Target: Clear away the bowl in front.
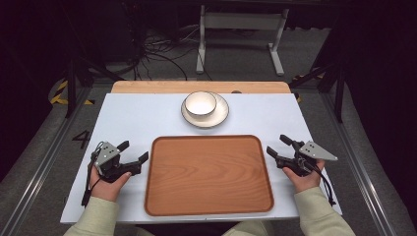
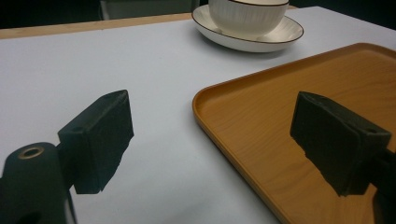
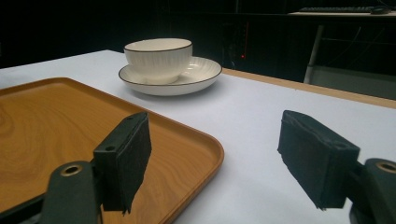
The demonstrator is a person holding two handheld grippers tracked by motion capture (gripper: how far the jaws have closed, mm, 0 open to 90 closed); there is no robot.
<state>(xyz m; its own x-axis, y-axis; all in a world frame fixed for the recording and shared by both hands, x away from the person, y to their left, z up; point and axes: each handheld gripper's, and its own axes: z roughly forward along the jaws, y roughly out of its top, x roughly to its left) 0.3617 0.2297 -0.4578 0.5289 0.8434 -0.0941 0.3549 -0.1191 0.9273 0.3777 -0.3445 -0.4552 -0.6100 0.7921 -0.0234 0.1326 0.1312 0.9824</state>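
Both my grippers rest on the white table (image 1: pixel 133 118) beside the wooden tray (image 1: pixel 209 174): left gripper (image 1: pixel 134 153) just off its left edge, right gripper (image 1: pixel 278 145) just off its right edge, each with jaws spread and empty. That tray's long axis runs left to right. Beyond its far edge, a bowl (image 1: pixel 200 103) sits upright on a saucer (image 1: pixel 218 116).
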